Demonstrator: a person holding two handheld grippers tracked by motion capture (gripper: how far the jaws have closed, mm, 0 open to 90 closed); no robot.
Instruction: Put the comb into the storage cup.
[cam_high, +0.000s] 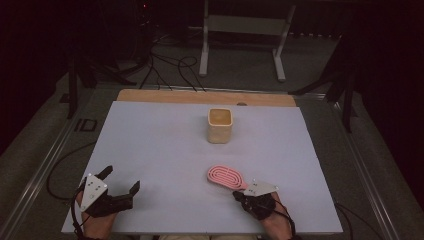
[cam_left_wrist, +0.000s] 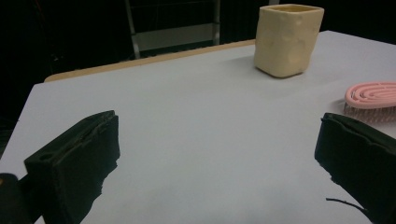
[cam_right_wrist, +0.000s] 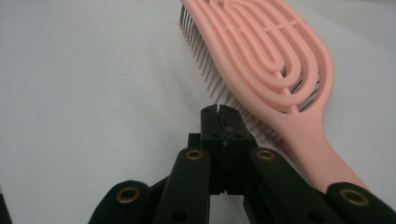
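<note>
White desk (cam_high: 165, 165) | cup (cam_high: 220, 125) at centre-back | pink brush (cam_high: 225, 177), head far-left, handle toward our right gripper (cam_high: 239, 196), fingers clenched empty | left gripper (cam_high: 120, 182) fingers released

My worktop (cam_high: 150, 150): flat pale grey-white sheet, bare wooden strip along its far edge. Cream square-sided cup (cam_high: 220, 125) stands upright mid-far. Pink oval plastic hairbrush (cam_high: 226, 177) lies bristles-down, near right, well apart from the cup.

The left gripper (cam_high: 121, 181) is resting with jaws spread wide; the right gripper (cam_high: 238, 196) is sitting with jaws pressed together.
</note>
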